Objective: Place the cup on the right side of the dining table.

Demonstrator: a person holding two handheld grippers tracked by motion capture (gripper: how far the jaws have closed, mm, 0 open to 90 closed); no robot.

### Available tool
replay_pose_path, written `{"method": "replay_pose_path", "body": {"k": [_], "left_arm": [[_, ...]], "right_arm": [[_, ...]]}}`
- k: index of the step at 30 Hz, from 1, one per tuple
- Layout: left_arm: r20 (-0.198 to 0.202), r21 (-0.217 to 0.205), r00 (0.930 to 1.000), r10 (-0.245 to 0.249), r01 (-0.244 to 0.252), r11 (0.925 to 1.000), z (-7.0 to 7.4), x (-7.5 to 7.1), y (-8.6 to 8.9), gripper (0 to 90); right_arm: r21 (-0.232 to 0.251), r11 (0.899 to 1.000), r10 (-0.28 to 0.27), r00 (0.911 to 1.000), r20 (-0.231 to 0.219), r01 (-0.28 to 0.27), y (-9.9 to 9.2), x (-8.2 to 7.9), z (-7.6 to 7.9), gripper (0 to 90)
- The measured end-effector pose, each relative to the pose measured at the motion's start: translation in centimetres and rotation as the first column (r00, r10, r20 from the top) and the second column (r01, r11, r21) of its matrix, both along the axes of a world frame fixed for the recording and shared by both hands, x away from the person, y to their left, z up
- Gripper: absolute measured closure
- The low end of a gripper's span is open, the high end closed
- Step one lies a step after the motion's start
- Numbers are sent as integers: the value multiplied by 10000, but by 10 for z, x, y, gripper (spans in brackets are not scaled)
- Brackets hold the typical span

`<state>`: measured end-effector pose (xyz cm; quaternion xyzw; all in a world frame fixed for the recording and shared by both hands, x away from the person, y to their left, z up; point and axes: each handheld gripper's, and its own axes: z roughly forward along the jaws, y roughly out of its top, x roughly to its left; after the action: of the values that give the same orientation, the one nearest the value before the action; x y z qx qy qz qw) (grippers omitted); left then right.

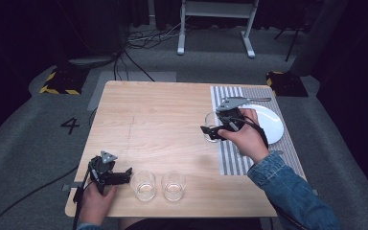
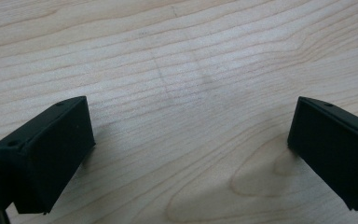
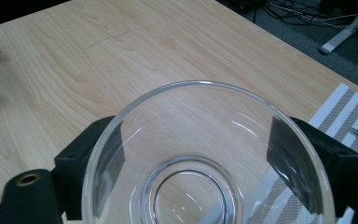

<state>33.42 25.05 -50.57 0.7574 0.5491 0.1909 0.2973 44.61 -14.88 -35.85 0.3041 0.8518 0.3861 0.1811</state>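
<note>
High view is showing the right gripper [image 1: 212, 128] pinching a clear glass [image 1: 211, 123] at the left edge of the striped placemat [image 1: 230, 160], with the person's right hand [image 1: 245, 136] wrapped around the tool and a denim sleeve [image 1: 287, 189] trailing toward the near right corner. A white plate [image 1: 272, 120] is lying on the placemat just beyond that hand, and a piece of cutlery [image 1: 256, 99] is resting at the plate's far rim (too small to tell which kind). In the right gripper view the jaws are standing on either side of the glass [image 3: 205, 158], pressing against its wall, and the rim is sitting upright over the wooden table [image 3: 121, 60].

The left gripper [image 1: 124, 175] is resting near the table's front left corner, its jaws spread wide over bare wood, just beside two more empty glasses [image 1: 144, 185] standing side by side, the second glass [image 1: 173, 184] to the right of the first.
</note>
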Motion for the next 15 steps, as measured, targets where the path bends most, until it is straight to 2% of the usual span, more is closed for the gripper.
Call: {"method": "replay_pose_path", "body": {"k": [7, 15], "left_arm": [[2, 5, 10000, 3, -3, 10000, 0, 0, 0, 5], [1, 3, 10000, 4, -4, 10000, 0, 0, 0, 5]], "right_arm": [[-122, 9982, -589, 9983, -22, 588, -10, 19, 8, 175], [2, 9927, -1209, 9926, -74, 1209, -21, 43, 15, 175]]}}
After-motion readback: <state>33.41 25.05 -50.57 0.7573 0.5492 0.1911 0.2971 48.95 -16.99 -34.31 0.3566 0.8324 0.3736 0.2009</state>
